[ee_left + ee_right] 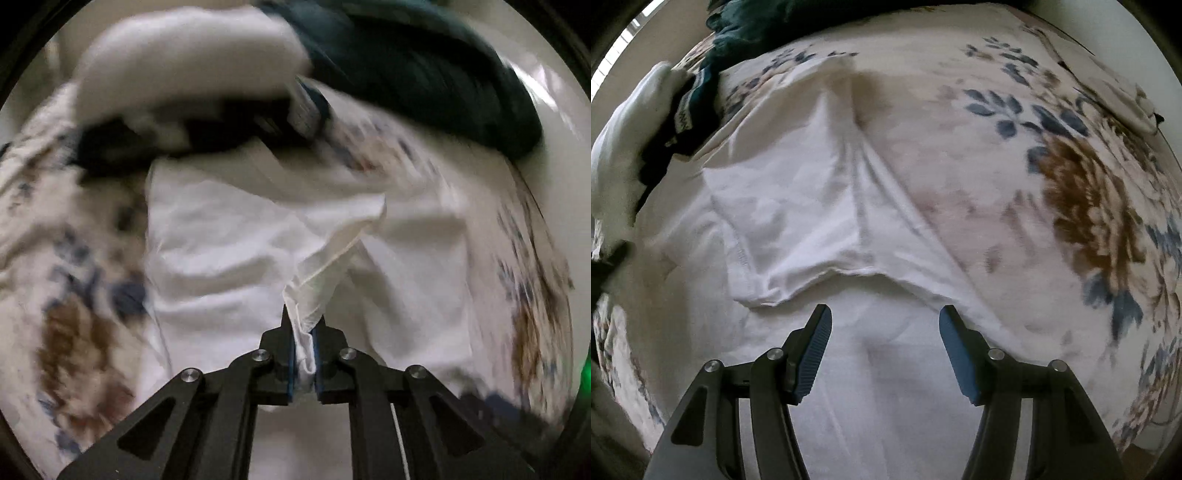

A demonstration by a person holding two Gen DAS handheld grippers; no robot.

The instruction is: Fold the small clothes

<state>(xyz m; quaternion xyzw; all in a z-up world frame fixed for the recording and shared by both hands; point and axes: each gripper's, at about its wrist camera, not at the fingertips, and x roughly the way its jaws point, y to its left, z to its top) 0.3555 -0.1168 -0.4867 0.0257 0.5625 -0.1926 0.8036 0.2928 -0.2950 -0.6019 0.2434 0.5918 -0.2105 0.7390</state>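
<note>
A white garment (pixel 229 236) lies spread on a floral bedspread (pixel 74 325). My left gripper (pixel 304 325) is shut on a corner of it, and the pinched cloth rises in a taut fold away from the fingers. The left wrist view is blurred. In the right wrist view the same white garment (pixel 798 206) lies flat with a folded edge just beyond my right gripper (pixel 884 321). That gripper hangs open above the white cloth, and nothing sits between its blue pads (pixel 812 354).
A pile of white, black and dark teal clothes (pixel 406 66) sits at the far side of the bed, also seen as a clothes heap (pixel 668 110) at upper left. The floral bedspread (pixel 1071 192) stretches to the right. A folded pale item (pixel 1115 92) lies at upper right.
</note>
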